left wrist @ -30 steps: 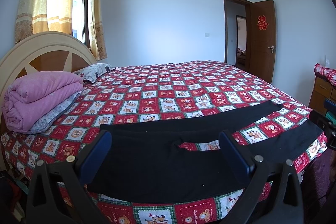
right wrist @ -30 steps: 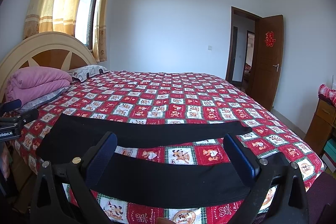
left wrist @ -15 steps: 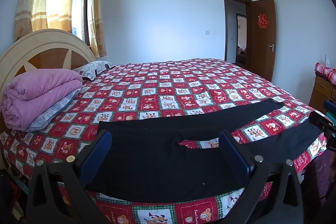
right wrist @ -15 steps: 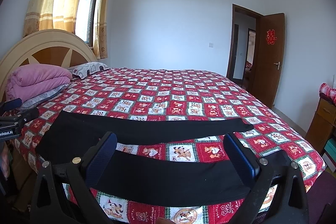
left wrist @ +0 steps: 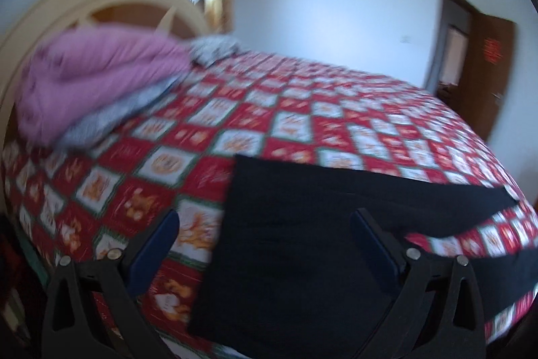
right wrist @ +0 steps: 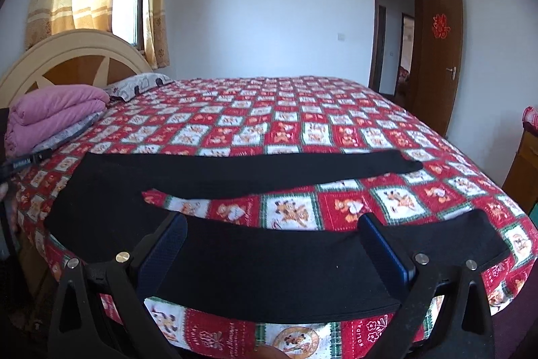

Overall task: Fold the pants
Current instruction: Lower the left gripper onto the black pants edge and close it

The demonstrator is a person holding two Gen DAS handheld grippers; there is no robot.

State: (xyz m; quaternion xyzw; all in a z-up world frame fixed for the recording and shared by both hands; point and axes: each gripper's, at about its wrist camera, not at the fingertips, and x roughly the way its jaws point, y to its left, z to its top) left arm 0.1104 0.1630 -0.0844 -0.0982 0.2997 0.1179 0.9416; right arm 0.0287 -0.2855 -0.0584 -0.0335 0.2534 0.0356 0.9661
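Observation:
Black pants [right wrist: 235, 170] lie flat along the near edge of a bed, waist to the left, two legs spread apart to the right. My right gripper [right wrist: 274, 253] is open, its fingers straddling the near leg [right wrist: 269, 264] close to the bed edge. My left gripper [left wrist: 265, 249] is open above the waist end of the pants [left wrist: 302, 244]; its left finger [left wrist: 154, 244] is over the quilt just left of the waist edge. That view is blurred by motion. Neither gripper holds cloth.
The bed has a red patchwork quilt [right wrist: 285, 123]. A folded pink blanket [right wrist: 50, 110] and a pillow [right wrist: 141, 84] lie by the headboard [right wrist: 67, 56] on the left. An open brown door [right wrist: 440, 56] is far right; a wooden dresser [right wrist: 524, 164] is at the right.
My left gripper has swung left and closer to the waist end, blurring its view. My right gripper has moved forward and down toward the near pant leg. Both stay open.

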